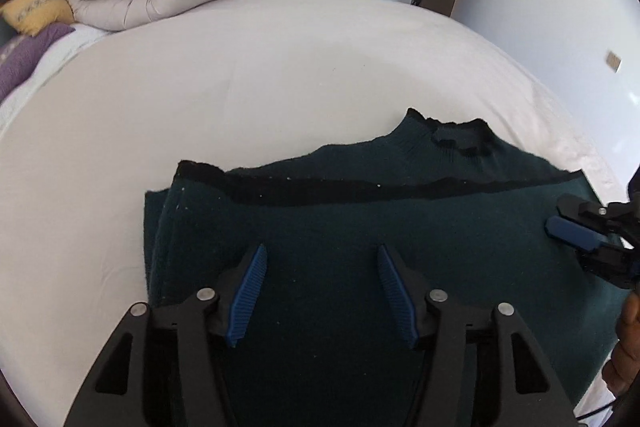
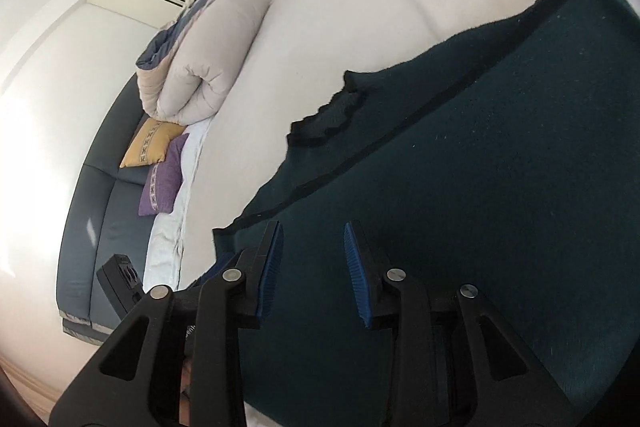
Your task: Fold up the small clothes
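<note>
A dark green sweater point(image 1: 360, 227) lies flat on the white bed point(image 1: 240, 87), folded once so its hem band runs across the chest. Its long axis runs left to right in the left wrist view, and the collar point(image 1: 456, 139) points away, toward the wardrobe. The left tool point(image 1: 321, 287) hovers over it, fingers apart and empty. The right tool point(image 2: 314, 267), also spread and empty, sits over the sweater's right edge.
</note>
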`<move>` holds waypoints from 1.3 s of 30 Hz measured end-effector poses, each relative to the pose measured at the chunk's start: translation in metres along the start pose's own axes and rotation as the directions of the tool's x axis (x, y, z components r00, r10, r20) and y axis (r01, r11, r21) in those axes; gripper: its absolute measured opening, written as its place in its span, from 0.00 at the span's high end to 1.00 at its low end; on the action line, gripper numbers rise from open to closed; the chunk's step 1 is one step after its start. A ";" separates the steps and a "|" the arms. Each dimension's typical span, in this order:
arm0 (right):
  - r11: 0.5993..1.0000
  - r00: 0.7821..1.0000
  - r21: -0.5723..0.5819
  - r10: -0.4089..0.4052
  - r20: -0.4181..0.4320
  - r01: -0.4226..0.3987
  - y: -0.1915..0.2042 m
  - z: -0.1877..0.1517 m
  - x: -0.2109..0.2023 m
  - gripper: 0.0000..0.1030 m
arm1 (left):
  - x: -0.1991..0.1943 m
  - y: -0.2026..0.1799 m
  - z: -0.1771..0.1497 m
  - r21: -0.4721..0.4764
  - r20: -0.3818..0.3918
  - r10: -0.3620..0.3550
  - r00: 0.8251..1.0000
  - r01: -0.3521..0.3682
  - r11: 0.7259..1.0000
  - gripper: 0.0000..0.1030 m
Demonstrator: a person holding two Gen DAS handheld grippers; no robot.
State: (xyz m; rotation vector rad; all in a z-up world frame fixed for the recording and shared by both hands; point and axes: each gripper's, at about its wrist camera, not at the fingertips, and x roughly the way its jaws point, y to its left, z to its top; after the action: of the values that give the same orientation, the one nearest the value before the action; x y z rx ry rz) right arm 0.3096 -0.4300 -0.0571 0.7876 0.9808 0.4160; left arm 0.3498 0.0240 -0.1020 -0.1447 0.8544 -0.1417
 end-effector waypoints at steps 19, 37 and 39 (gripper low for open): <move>0.969 0.918 0.246 -0.131 0.375 0.038 -0.140 0.029 -0.144 0.63 | -0.067 0.088 -0.033 -0.336 0.143 -0.168 0.975 0.208 0.919 0.11; 0.996 0.991 -0.062 0.068 0.115 -0.061 -0.019 -0.029 -0.094 0.44 | -0.049 0.096 -0.070 -0.437 -0.151 -0.425 0.893 0.325 0.838 0.27; 0.996 0.994 -0.071 0.063 0.091 -0.056 -0.010 -0.040 -0.096 0.44 | -0.049 0.094 -0.069 -0.430 -0.191 -0.416 0.889 0.305 0.850 0.31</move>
State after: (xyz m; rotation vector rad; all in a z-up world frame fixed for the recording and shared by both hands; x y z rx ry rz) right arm 0.2257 -0.4820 -0.0220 0.7689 0.8533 0.4580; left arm 0.2724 0.1202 -0.1278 -0.6811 1.1258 -0.3557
